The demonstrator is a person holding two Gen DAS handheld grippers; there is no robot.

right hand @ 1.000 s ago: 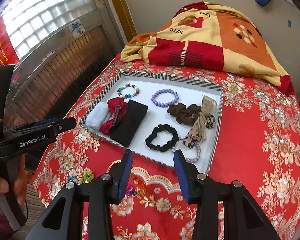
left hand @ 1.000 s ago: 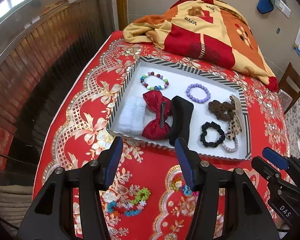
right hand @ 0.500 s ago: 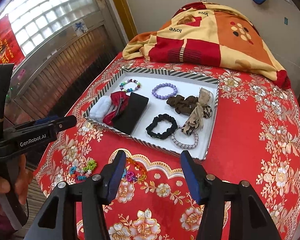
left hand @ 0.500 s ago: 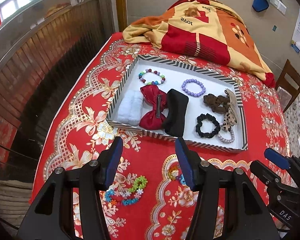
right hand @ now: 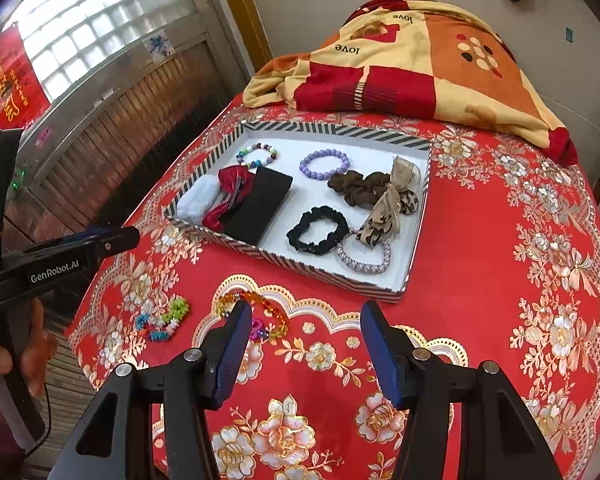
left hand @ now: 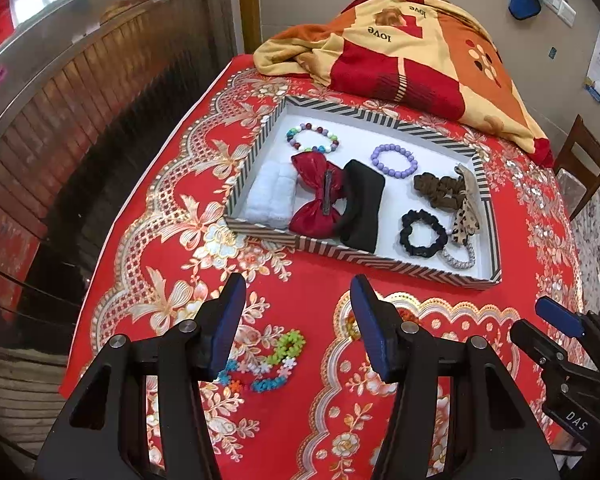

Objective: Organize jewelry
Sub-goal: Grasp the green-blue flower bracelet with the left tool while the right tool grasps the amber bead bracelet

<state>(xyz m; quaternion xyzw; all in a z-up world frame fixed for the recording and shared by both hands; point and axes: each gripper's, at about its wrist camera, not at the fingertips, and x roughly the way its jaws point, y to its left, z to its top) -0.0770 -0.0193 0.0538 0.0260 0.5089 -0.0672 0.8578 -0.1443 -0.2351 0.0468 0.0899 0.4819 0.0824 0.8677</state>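
A striped-rim white tray [left hand: 384, 258] [right hand: 328, 276] holds bead bracelets, a red bow [left hand: 318, 200], a black band, scrunchies and a silver bracelet [right hand: 364, 258]. Two bracelets lie on the red cloth in front of it: a flower-bead one [left hand: 274, 360] [right hand: 164, 318] and an orange-pink bead one [right hand: 260, 312]. My left gripper [left hand: 298, 320] is open and empty above the cloth, the flower-bead bracelet just below between its fingers. My right gripper [right hand: 306, 338] is open and empty, its left finger [right hand: 230, 352] overlapping the orange-pink bracelet.
A folded red-and-yellow blanket [left hand: 412, 48] lies at the table's far end. A wooden slatted wall [left hand: 80, 120] runs along the left table edge. A chair [left hand: 584, 160] stands at the right. The table's front edge is close below both grippers.
Both grippers have drawn back from the tray toward the front of the table. The right gripper's jaws have opened wider. The loose bracelets now show nearer the fingers.
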